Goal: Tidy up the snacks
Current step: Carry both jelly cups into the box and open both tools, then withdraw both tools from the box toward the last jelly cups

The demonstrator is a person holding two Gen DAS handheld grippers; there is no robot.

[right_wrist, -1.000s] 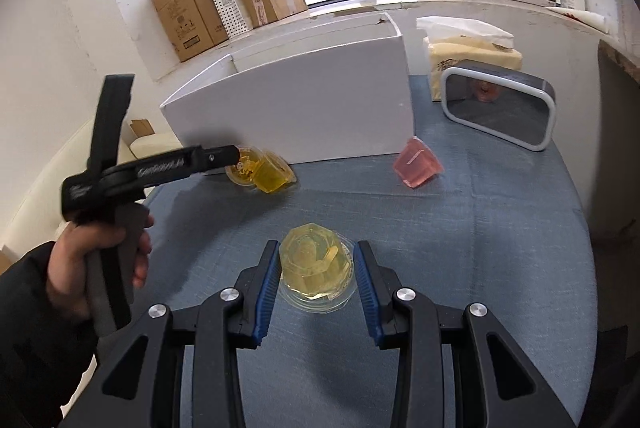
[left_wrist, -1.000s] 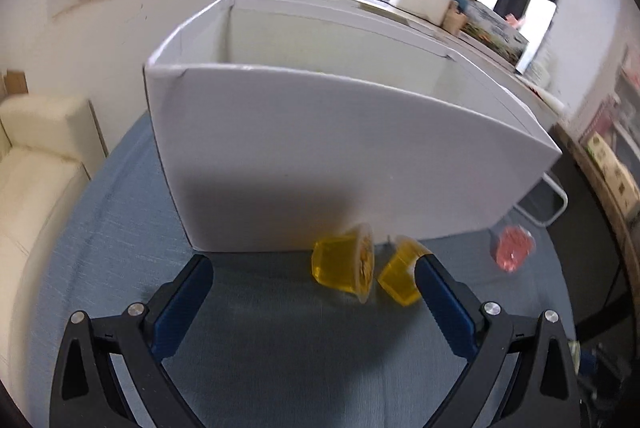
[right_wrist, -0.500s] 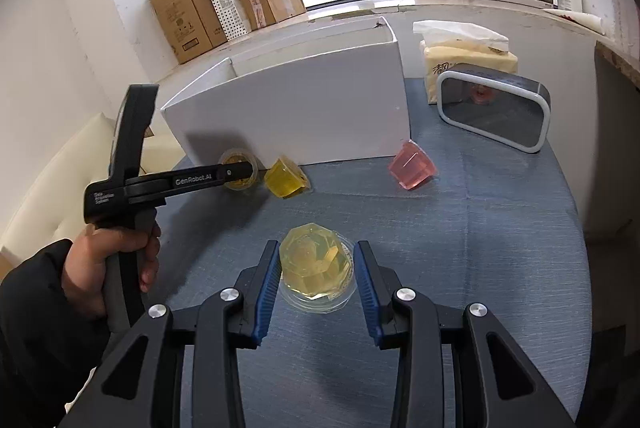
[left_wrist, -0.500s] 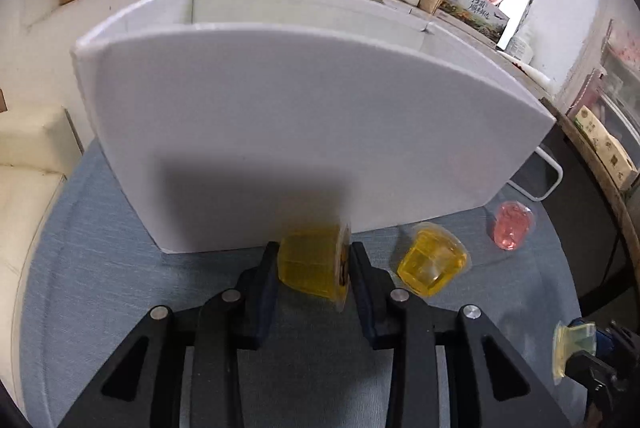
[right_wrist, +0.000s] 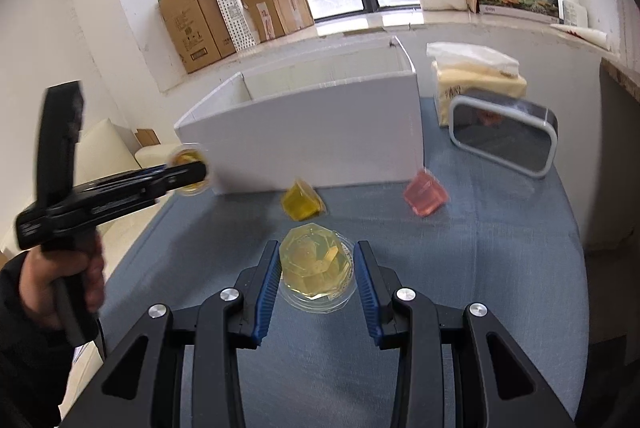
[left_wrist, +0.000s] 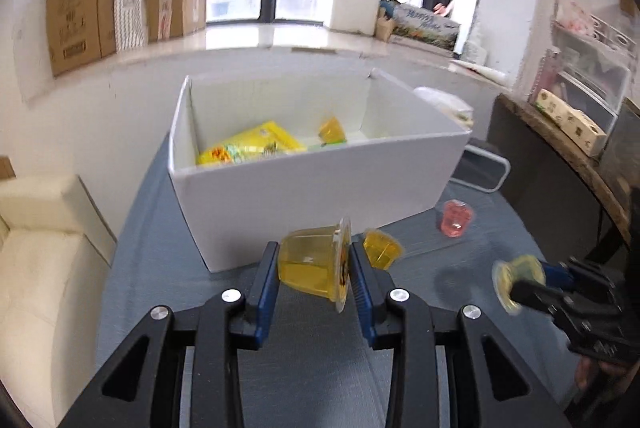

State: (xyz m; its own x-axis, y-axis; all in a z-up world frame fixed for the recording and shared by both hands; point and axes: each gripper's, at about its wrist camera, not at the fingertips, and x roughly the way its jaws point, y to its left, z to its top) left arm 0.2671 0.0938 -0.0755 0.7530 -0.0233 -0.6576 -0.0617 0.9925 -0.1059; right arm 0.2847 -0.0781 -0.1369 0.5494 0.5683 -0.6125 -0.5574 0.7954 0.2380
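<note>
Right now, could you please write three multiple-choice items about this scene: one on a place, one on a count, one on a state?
1. Where is the yellow snack packet?
A. inside the white box
B. on the cloth beside the mirror
C. in the right gripper

2. How many pink jelly cups are on the table?
A. none
B. one
C. three

3. What is the left gripper doing?
A. hanging open
B. gripping a yellow jelly cup
C. gripping a tissue pack

Answers:
1. A, it lies behind the front wall.
2. B, a single pink jelly cup near the box corner.
3. B, both pads press the cup.
</note>
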